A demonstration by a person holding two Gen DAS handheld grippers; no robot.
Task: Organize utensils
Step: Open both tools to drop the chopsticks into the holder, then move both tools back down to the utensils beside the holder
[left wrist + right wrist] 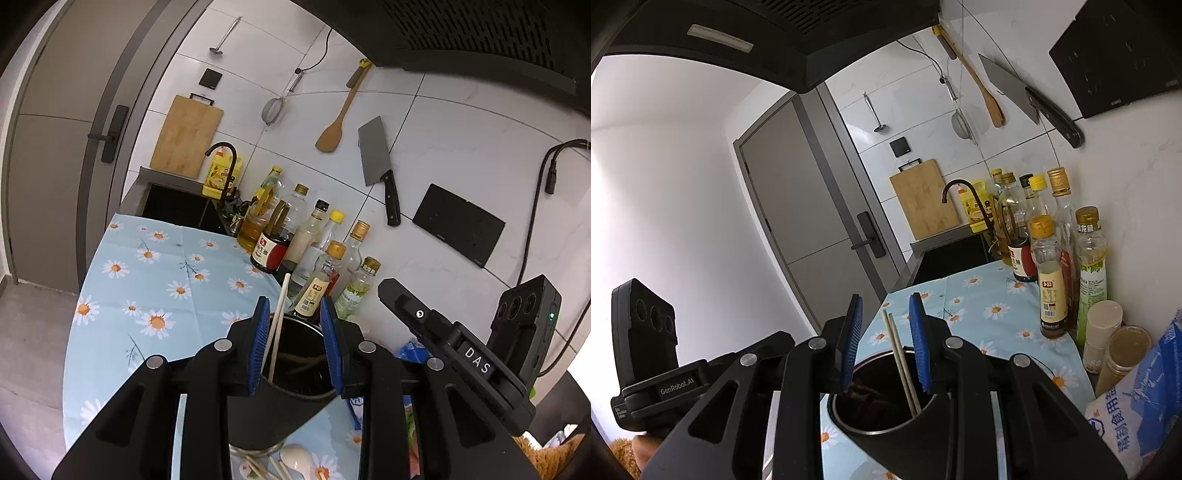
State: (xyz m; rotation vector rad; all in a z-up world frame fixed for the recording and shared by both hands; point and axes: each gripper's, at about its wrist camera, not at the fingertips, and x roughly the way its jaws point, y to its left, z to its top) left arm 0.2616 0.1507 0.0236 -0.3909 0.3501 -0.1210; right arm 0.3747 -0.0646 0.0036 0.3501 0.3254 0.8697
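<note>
A black cylindrical utensil holder (284,410) stands on the daisy tablecloth (155,280). Pale chopsticks (279,314) lean upright inside it. My left gripper (295,301) hovers over the holder's mouth, blue pads apart; the chopsticks run close by the left pad with no pad pressing on them. In the right wrist view the same holder (916,435) sits below my right gripper (886,297), which is open, with two chopsticks (901,358) standing free between its pads. Near the holder's base lie a white spoon (295,458) and loose chopsticks (258,470).
A row of oil and sauce bottles (317,258) lines the tiled wall behind the holder. Jars (1123,354) and a blue salt bag (1137,406) crowd the right. A cleaver (375,155) and wooden spatula (334,125) hang on the wall. The sink (173,206) lies beyond the tablecloth.
</note>
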